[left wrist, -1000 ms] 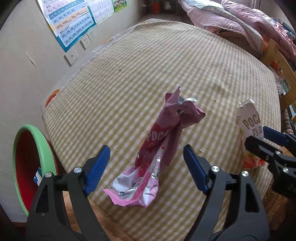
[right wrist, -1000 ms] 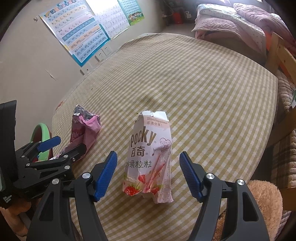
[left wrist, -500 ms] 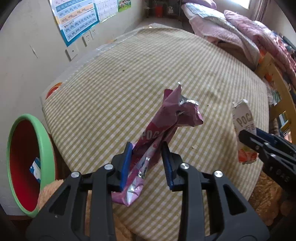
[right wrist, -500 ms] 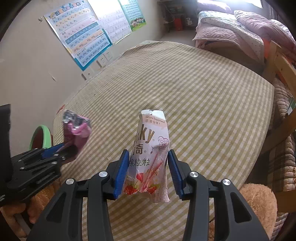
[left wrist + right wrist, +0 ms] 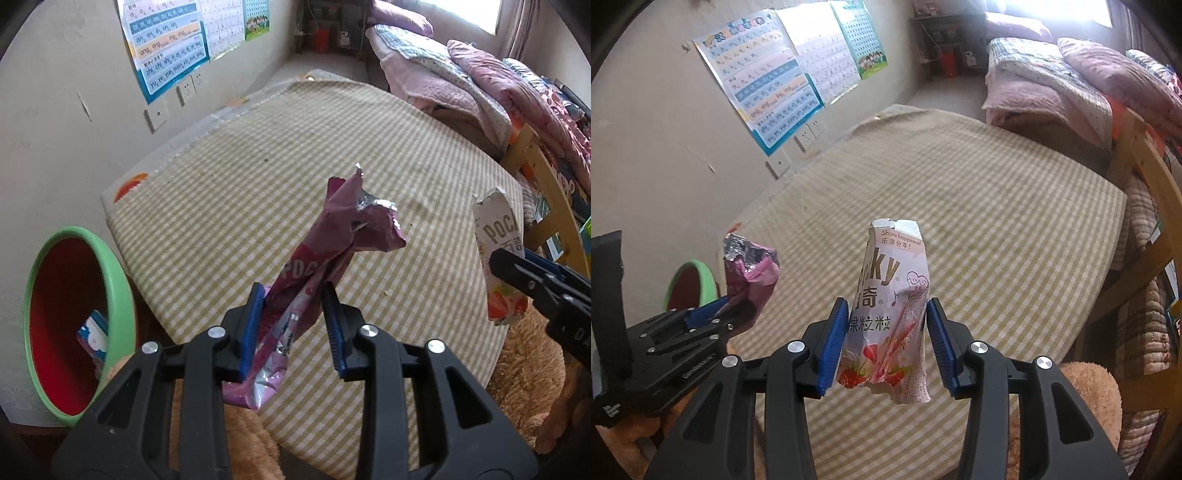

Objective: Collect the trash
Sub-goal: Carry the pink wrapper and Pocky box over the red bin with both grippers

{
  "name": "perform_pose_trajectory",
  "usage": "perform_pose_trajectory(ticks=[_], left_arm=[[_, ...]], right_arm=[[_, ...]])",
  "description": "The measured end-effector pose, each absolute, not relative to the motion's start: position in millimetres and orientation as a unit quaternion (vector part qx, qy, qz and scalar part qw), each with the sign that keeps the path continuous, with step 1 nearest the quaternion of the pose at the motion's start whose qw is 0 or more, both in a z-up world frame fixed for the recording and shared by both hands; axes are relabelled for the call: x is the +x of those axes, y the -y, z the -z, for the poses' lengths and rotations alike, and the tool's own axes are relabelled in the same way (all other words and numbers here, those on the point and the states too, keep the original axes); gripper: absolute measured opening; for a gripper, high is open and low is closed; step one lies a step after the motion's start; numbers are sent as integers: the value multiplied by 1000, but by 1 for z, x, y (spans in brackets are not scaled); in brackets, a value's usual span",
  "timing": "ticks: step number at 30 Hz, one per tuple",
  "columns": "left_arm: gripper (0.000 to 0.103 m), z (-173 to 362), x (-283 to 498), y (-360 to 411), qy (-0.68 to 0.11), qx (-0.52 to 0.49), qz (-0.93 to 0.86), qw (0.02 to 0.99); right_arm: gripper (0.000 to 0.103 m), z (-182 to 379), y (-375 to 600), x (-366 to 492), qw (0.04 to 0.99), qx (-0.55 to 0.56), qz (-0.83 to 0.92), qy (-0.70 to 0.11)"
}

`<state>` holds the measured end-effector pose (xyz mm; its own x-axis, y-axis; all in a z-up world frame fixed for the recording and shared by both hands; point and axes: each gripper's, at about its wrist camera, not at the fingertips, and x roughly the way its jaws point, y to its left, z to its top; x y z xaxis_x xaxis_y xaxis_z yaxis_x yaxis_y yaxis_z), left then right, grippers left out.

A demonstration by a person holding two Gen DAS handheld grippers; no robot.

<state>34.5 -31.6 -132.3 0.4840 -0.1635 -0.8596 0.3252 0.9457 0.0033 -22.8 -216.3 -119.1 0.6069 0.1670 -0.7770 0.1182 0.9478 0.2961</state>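
Both wrappers are lifted off the checked bed (image 5: 258, 177): left hand-held gripper (image 5: 293, 325) clamps the purple wrapper (image 5: 332, 251), right hand-held gripper (image 5: 886, 339) clamps the white Pocky wrapper (image 5: 890, 295). Next, probably the green bin (image 5: 122, 280), lower left.

Left gripper (image 5: 293, 325) jaws closed onto crumpled purple wrapper (image 5: 332, 254), lifted off checked cloth (image 5: 229, 206). Right gripper (image 5: 886, 343) jaws closed onto pale Pocky bag (image 5: 890, 310) between fingers, likewise raised.

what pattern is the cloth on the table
A beige-and-white check cloth, a small gingham; it shows best in the left wrist view.
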Motion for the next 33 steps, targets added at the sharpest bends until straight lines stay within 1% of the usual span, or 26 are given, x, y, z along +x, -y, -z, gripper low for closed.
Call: perform_pose_trajectory(ticks=[12,33], left_arm=[[31,113,31,14,-465,65,139,872],[31,97,32,-41,-439,28,97,893]], right_arm=[[43,83,190,-21,897,140,-38,-417],[44,74,132,-7,896,88,-82,-428]])
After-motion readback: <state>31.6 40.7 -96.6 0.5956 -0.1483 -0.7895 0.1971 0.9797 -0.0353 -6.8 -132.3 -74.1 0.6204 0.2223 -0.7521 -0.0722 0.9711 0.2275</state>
